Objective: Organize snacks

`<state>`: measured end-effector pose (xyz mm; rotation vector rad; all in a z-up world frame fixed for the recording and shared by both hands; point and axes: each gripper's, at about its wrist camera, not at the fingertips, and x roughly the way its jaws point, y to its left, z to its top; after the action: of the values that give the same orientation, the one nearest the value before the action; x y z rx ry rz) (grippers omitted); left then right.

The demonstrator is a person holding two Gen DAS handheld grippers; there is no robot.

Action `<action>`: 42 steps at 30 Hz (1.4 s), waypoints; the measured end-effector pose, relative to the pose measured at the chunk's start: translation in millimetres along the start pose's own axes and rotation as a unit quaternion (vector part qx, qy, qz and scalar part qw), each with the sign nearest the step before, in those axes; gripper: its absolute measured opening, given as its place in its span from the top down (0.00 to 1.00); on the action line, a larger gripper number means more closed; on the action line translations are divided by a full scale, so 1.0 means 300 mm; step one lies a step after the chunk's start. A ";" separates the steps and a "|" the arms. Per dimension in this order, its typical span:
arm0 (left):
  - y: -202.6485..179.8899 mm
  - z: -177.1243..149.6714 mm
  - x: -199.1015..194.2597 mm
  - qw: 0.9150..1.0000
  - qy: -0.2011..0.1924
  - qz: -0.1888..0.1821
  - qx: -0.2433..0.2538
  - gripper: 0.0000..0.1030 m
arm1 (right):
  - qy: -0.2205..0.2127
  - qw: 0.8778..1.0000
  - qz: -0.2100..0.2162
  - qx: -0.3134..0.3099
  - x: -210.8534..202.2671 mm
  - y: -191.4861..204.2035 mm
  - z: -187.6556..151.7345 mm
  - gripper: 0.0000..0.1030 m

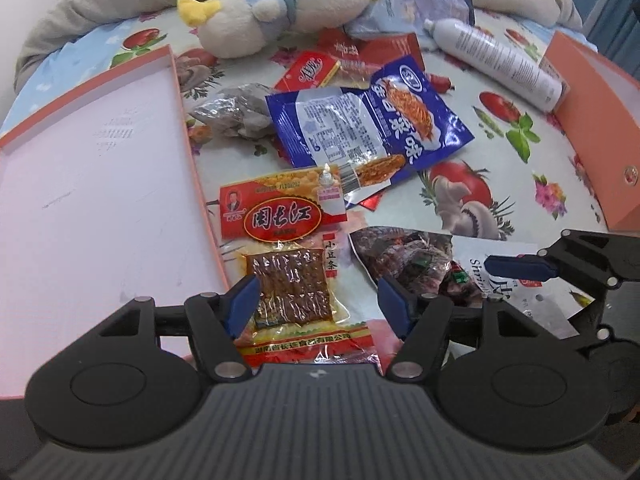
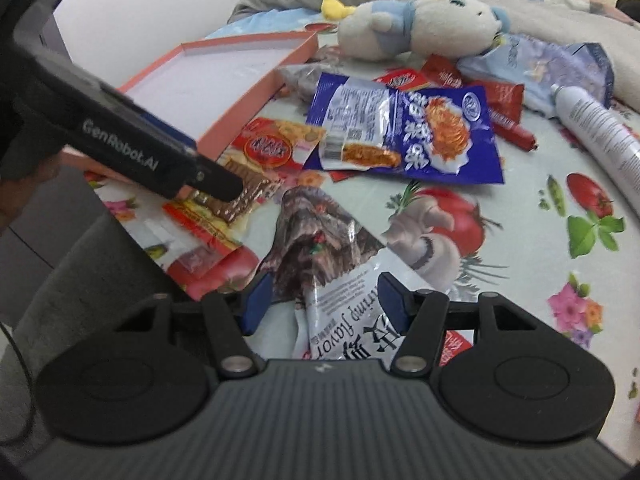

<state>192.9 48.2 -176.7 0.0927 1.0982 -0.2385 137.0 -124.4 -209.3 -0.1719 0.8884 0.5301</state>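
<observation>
Left wrist: jaws gape over tofu packet (image 1: 294, 276); tray (image 1: 80, 200) edge beside.

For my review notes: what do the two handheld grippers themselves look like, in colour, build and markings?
The left gripper and the right gripper match: matte black plastic, a ribbed grey-black centre plate, two round black discs, linkage arms with silver rivets, and blue pads on the fingers. Seen from the right wrist, the left one's body reads "GenRobot.AI" in white.

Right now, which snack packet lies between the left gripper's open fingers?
The red-and-yellow dried tofu packet, beside the pink tray, lies within the left gripper. The blue packet lies farther off.
</observation>
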 end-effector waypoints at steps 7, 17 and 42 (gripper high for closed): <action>-0.037 0.000 0.039 1.000 0.016 0.006 0.020 0.31 | -0.013 0.999 -0.043 0.006 -0.038 -0.037 -0.021 0.78; -0.114 0.011 0.123 0.996 0.037 0.057 0.065 0.31 | -0.024 0.995 -0.077 0.059 -0.090 -0.158 -0.060 0.80; -0.075 0.027 0.162 0.993 0.019 0.112 -0.034 0.72 | -0.050 0.990 -0.054 0.122 -0.113 -0.248 -0.104 0.80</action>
<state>215.7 17.8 -215.2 0.1594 1.1235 0.0007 135.7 -212.0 -207.9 0.0290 0.8335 0.3228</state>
